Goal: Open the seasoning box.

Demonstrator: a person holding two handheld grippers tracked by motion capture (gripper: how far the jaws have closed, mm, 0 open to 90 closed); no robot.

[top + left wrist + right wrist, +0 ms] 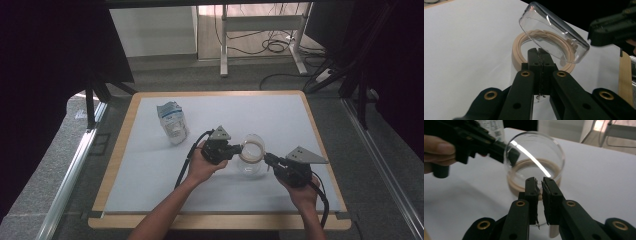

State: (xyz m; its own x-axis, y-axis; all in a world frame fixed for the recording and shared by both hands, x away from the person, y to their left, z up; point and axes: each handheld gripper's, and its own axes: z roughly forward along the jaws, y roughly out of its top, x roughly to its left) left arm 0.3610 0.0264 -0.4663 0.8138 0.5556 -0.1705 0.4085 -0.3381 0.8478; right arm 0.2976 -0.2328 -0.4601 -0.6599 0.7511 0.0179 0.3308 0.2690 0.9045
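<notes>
A glass jar (pixel 250 167) stands on the desk (pixel 280 115), a little to the right of the middle and near the person's side. Its mouth carries a pale wooden ring (pixel 517 51). A clear round lid (pixel 549 32) hangs tilted over this ring, with its low side close to the ring and its high side lifted away from it.

The left gripper (pixel 240 151) comes to the jar from the left. Its fingers (pixel 534 58) are pressed together and pinch the lid by its edge. In the right gripper view the same pinch is visible at the left rim of the lid (pixel 536 150). I judge that the thin edge is the only part that such narrow fingers can catch, and that the tilt lets the lid come free from the ring, or go back onto it, one side first.

The right gripper (pixel 267 157) stands at the near right side of the jar. Its fingers (pixel 532 188) are apart by a narrow slit and point at the wooden ring (pixel 516 187). Whether they touch the ring I cannot tell, because they hide its near part. It seems to me that this gripper is there to steady the jar, so that the jar does not slide or tip while the lid is handled.

A white bag (pixel 172 122) with blue print stands well apart, at the far left of the desk, probably kept away so that the two grippers have free room.
</notes>
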